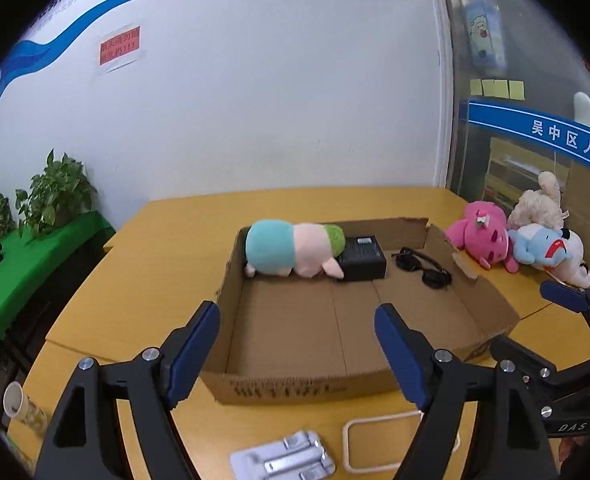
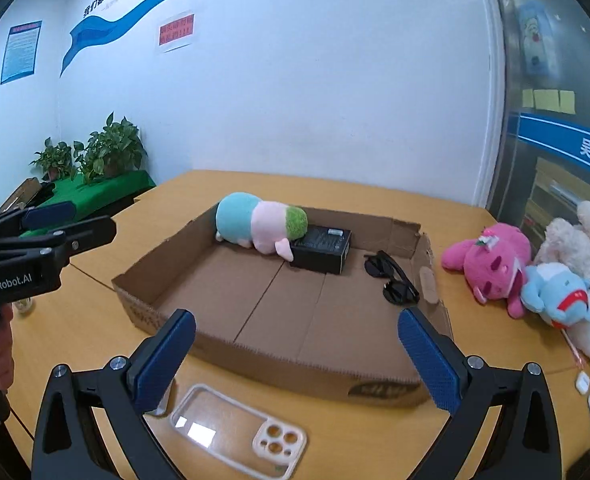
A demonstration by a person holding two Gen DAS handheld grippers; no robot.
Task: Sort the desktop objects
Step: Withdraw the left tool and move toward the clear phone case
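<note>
Both the left tongs (image 1: 297,312) and the right tongs (image 2: 297,322) are held wide apart, gripping nothing, above the near wall of the cardboard tray (image 2: 255,354) on the surface (image 1: 167,240). Inside the tray a pastel plush (image 2: 261,222), a black box (image 2: 322,249) and sunglasses (image 2: 391,278) are seen. A clear phone case (image 2: 235,432) lies just before the tray; three plush toys (image 2: 491,262) are piled beside it.

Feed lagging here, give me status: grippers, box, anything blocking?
Left gripper and right gripper open, empty. Shallow cardboard box holds pastel plush, black case, sunglasses. Clear phone case lies below; nothing blocking.
</note>
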